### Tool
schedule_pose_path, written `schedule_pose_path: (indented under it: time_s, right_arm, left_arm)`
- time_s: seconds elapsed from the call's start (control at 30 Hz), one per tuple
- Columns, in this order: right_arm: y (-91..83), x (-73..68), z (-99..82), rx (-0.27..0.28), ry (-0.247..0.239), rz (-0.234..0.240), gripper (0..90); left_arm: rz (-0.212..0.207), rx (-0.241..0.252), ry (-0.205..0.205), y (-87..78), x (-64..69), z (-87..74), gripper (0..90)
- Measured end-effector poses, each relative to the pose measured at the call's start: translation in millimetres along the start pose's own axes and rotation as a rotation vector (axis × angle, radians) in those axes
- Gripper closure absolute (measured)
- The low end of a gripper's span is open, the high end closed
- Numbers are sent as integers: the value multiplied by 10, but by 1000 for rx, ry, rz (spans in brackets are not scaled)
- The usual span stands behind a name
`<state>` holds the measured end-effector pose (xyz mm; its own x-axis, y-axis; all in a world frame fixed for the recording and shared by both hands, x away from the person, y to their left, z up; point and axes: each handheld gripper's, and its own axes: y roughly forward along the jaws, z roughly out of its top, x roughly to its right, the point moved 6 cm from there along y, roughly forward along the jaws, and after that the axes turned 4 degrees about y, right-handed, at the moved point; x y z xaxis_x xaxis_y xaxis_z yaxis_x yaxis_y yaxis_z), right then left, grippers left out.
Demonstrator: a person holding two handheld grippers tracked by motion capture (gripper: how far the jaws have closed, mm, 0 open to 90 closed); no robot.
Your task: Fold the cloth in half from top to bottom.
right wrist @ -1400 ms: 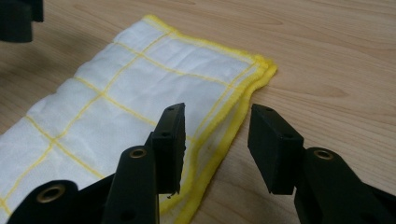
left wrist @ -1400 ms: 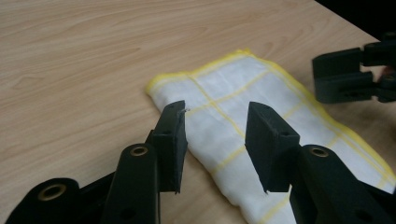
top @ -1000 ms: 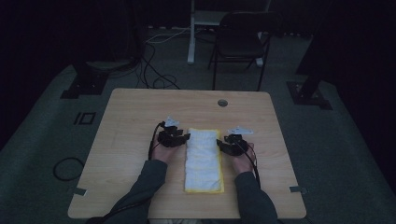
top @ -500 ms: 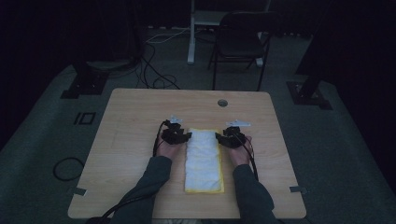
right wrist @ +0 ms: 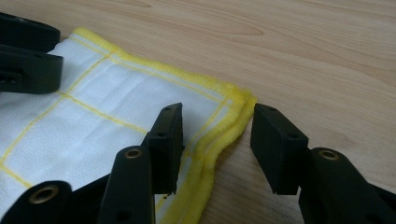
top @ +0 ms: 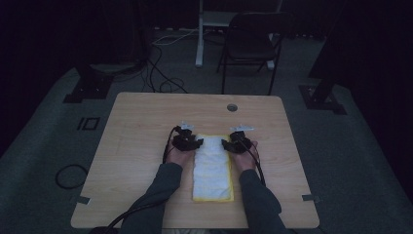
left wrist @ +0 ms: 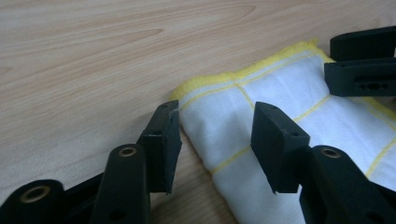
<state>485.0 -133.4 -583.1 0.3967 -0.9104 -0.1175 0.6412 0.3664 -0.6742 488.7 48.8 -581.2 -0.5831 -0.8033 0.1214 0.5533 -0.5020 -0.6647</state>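
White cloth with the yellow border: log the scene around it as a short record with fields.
cloth: white folded cloth with yellow hem and yellow grid lines, lying flat, long side running away from the person
surface: light wooden table
left gripper: black two-jaw gripper, jaws open astride the cloth's far left corner, not pressing it
right gripper: black two-jaw gripper, jaws open astride the cloth's far right corner and yellow hem, not pressing it
cloth held: no
background: dark folding chair on the floor beyond the table
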Motion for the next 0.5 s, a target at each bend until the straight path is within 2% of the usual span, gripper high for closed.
schedule_pose_path:
  time_s: [0.17,0.3,0.4,0.5]
  right_arm:
    - [21,-34,15,0,-18,-3,607]
    - [56,-82,36,8,-24,13,754]
    - [87,-121,74,-14,-24,29,829]
    - [104,-119,104,-35,-14,43,847]
  left_arm:
    - [33,-28,-15,7,-33,27,657]
    - [14,-20,-53,10,-104,26,790]
    - [17,-31,-50,17,-104,37,830]
    - [13,-40,-49,26,-106,50,850]
